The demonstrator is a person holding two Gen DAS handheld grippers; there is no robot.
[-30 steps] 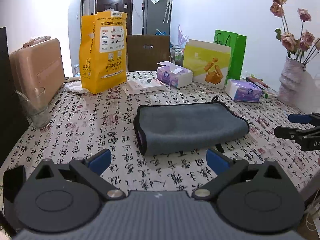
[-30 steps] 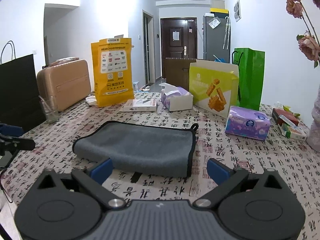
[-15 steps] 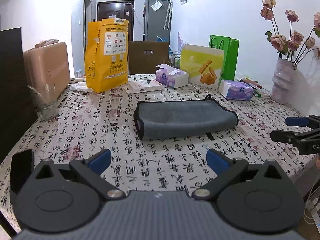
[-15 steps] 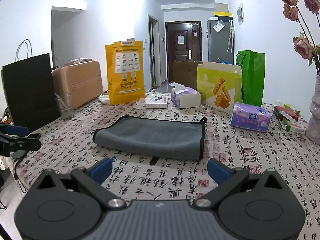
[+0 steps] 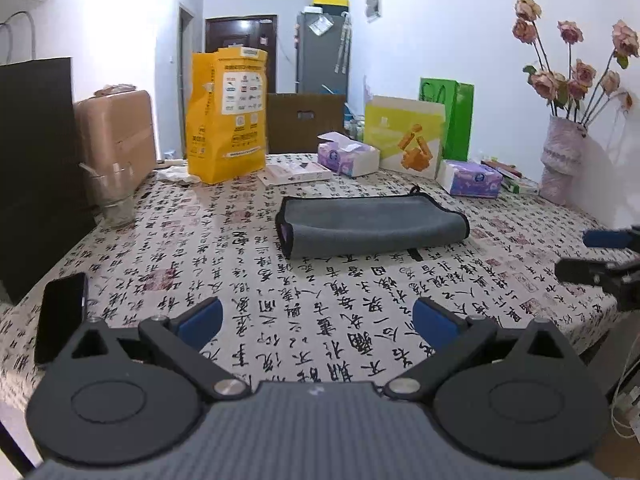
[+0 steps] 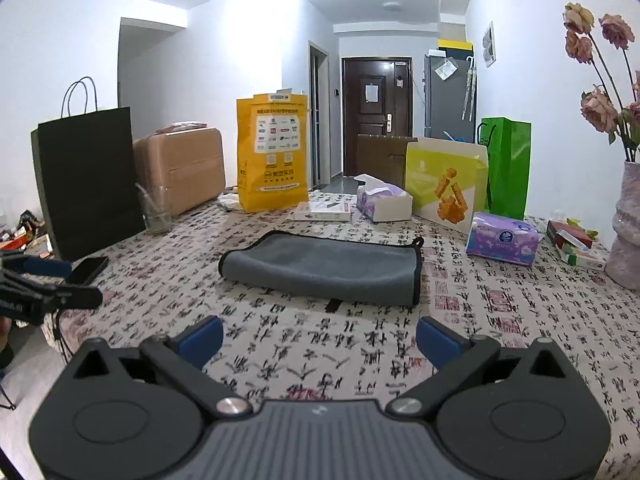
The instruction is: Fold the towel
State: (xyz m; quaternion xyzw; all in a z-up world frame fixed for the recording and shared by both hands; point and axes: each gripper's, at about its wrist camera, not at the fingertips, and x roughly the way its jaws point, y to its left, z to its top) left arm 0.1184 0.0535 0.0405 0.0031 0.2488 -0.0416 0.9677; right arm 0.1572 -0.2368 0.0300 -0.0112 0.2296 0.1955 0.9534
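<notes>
Soft matt cloth towel (image 5: pixel 372 222) on a smooth printed tablecloth (image 5: pixel 224 264).

Our left gripper (image 5: pixel 316 320): matte black linkage arms and round black discs on either side.
Our fingers (image 5: pixel 200 319): each tipped with a blue pad.
Our pivots: one silver screw head at each arm's base.
Our housing: grey ribbed body with a small pale mark at its top edge.
Our right gripper (image 6: pixel 318 334): same black arms, blue pads, silver screws, grey ribbed body.

Grey towel (image 5: pixel 372 222) — black-edged, already folded (hanging loop at one corner) — lies flat mid-table.
</notes>
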